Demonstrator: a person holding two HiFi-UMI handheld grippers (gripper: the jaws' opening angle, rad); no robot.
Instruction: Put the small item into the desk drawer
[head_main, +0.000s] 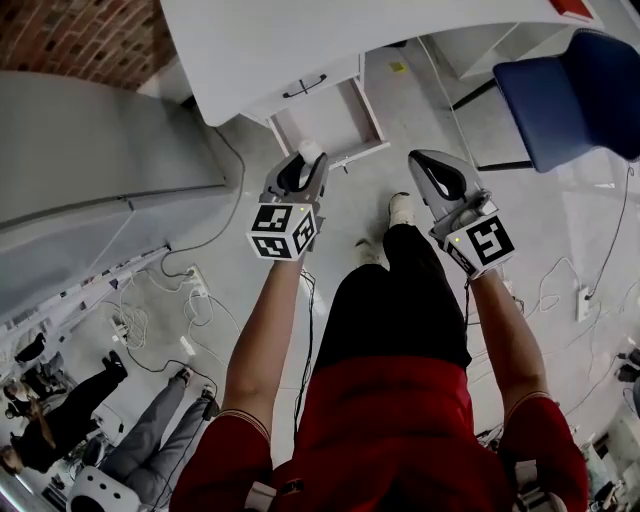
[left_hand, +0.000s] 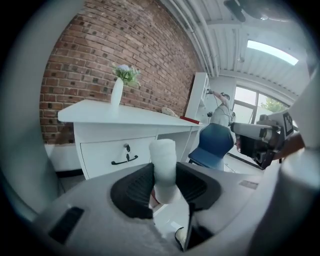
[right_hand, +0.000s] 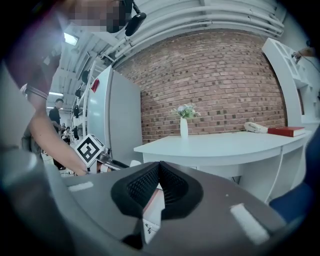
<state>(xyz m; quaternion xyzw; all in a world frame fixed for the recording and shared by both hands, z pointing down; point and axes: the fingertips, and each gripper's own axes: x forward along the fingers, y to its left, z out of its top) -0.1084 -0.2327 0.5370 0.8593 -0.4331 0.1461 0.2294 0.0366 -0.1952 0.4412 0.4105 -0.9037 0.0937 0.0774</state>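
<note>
Directly ahead of the left gripper (head_main: 300, 175), the open drawer (head_main: 328, 120) juts out from under the front edge of the white tabletop (head_main: 350, 40). In the head view its near rim lies just beyond the gripper's tip. That gripper is clamped on the small white item (left_hand: 164, 167), a stubby roll standing upright between the pads. The right gripper (head_main: 432, 175) has its jaws pressed together with nothing between them, and it hangs beside the left one over the floor (head_main: 420, 110). A blue chair (head_main: 570, 90) stands well apart at the right, with open floor between it and the drawer.
</note>
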